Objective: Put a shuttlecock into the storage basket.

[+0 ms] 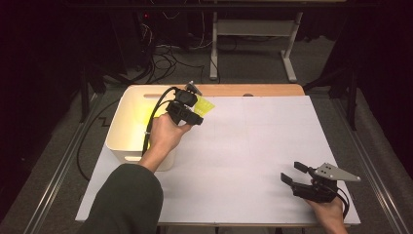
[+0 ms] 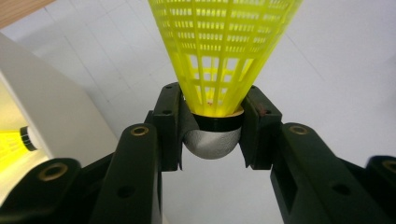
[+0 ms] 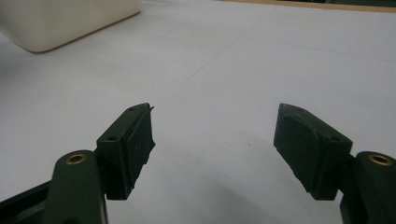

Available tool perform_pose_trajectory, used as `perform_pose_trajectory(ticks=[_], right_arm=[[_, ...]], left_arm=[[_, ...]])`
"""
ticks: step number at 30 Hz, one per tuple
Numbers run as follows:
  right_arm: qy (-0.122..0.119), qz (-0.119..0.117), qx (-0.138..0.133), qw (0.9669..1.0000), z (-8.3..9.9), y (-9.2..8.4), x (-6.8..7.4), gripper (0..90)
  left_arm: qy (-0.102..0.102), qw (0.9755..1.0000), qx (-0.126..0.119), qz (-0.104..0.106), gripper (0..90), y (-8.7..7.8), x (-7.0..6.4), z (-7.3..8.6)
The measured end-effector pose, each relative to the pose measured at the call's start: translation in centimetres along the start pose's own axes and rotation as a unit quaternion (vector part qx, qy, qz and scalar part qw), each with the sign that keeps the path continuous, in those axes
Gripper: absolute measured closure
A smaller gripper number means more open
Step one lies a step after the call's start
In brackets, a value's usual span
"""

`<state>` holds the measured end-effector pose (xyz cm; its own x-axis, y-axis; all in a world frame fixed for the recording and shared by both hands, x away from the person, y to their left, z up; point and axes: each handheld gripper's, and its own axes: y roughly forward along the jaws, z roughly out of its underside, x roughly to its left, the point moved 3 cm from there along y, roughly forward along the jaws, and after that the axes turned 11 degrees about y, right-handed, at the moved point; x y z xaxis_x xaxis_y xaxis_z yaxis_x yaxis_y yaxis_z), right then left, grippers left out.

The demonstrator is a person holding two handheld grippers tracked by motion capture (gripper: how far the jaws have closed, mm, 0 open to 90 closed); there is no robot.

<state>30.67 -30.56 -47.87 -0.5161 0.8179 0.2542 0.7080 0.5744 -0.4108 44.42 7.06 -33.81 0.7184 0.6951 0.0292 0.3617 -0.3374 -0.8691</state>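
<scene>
Gripping a yellow shuttlecock (image 2: 219,56) by its grey cork, the left gripper (image 2: 212,135) holds it just beside the white bin's (image 1: 127,141) rim, above the table (image 1: 253,161) — the skirt's wide end is cut off in the left gripper view. A second shuttlecock (image 2: 11,142) (barely visible) lies in the bin. The right gripper (image 3: 215,149) rests near the table's edge, jaws apart with nothing between them.

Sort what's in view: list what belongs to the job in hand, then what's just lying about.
In the job:
- shuttlecock, yellow, clamped at its base by the left gripper
- white bin, with a second shuttlecock inside

Just about:
- right gripper, open, holding nothing
- white sheet covering the table
- cables on the floor beyond
</scene>
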Motion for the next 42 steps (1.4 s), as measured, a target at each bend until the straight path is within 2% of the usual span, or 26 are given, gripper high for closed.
perform_pose_trajectory(ticks=[13, 42], right_arm=[[-0.002, -0.001, -0.001, 1.0000, 0.0, 0.0, 0.0, 28.8], [-0.001, -0.003, 0.001, 1.0000, 0.0, 0.0, 0.0, 28.7]], left_arm=[[-0.012, 0.9999, -0.002, -0.007, 64.6, -1.0, 1.1, 0.0], [-0.037, 0.9991, -0.003, -0.022, 64.6, -2.1, 3.3, 1.6]])
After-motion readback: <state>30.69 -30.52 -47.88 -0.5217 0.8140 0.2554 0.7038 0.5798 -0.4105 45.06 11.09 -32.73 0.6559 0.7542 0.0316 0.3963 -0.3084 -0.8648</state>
